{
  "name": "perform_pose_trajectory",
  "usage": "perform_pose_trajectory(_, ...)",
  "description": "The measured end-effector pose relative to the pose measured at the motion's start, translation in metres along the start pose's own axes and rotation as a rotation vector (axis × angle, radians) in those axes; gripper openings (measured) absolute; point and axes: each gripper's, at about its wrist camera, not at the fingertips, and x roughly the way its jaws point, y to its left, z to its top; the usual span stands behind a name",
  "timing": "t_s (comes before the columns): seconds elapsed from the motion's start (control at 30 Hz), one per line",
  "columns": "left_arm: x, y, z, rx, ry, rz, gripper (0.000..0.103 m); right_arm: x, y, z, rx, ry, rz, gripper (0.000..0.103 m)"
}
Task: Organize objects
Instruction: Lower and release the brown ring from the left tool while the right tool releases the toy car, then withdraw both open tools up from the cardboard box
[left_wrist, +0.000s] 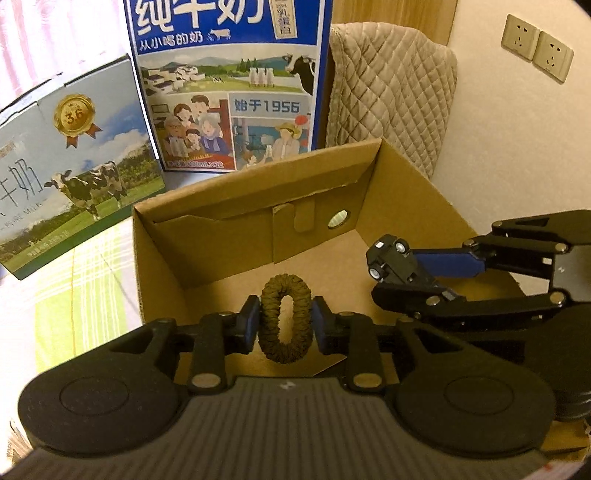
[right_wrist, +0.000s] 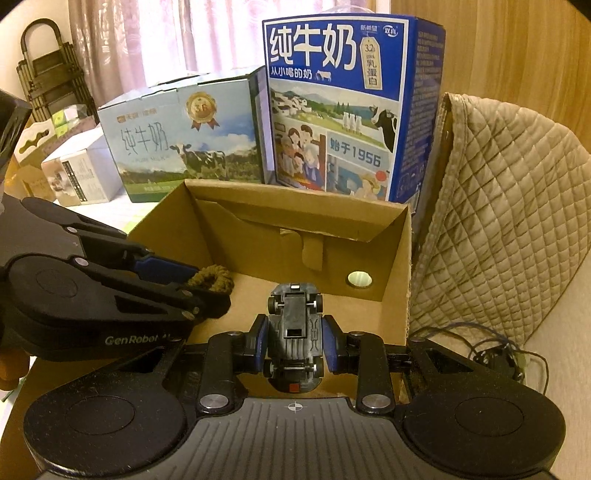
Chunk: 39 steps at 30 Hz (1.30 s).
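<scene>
An open cardboard box (left_wrist: 413, 184) (right_wrist: 395, 258) stands in front of me, its floor bare. My left gripper (left_wrist: 285, 322) (right_wrist: 207, 286) is shut on a brown braided ring (left_wrist: 285, 317) (right_wrist: 214, 278), held upright above the box's near edge. My right gripper (right_wrist: 294, 341) (left_wrist: 399, 269) is shut on a black toy car (right_wrist: 294, 325) (left_wrist: 388, 254), turned underside up with its wheels showing, also over the box's inside. The two grippers hang side by side, left one to the left.
Two milk cartons stand behind the box: a tall blue one (left_wrist: 229, 85) (right_wrist: 340, 107) and a pale one with a cow (left_wrist: 74, 162) (right_wrist: 181, 136). A quilted beige cover (right_wrist: 509, 214) (left_wrist: 391, 88) lies to the right. Cables (right_wrist: 495, 350) lie right of the box. Small boxes (right_wrist: 77, 173) sit far left.
</scene>
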Motion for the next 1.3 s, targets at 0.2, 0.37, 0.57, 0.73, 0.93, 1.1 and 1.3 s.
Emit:
perform_pose_trajectory(0.2,0.003,0.003,-0.001,-0.006,0.006,0.014,0.037,0.002,-0.003,0.0,0.004,0.003,0.001,0.027)
perform_pose_trajectory(0.37,0.001,0.005,-0.001,-0.001,-0.003,0.026,0.049,0.002,-0.004,0.0,0.009,-0.001,-0.005,0.027)
perform_pose_trajectory(0.57,-0.002,0.009,0.0,-0.005,-0.006,0.034,0.056,0.0,-0.003,0.0,0.005,-0.015,0.002,0.028)
perform_pose_trajectory(0.73,-0.005,0.013,0.001,-0.024,-0.011,0.038,0.061,-0.002,-0.003,0.002,0.011,-0.041,0.0,0.029)
perform_pose_trajectory(0.93,-0.015,0.016,0.0,-0.041,-0.022,0.037,0.072,-0.014,-0.006,0.0,0.038,-0.07,0.009,0.037)
perform_pose_trajectory(1.1,-0.029,0.015,-0.006,-0.056,-0.034,0.02,0.084,-0.035,-0.007,-0.006,0.084,-0.101,0.021,0.049)
perform_pose_trajectory(1.3,-0.052,0.012,-0.017,-0.077,-0.055,-0.003,0.09,-0.066,-0.003,-0.018,0.135,-0.146,0.032,0.059)
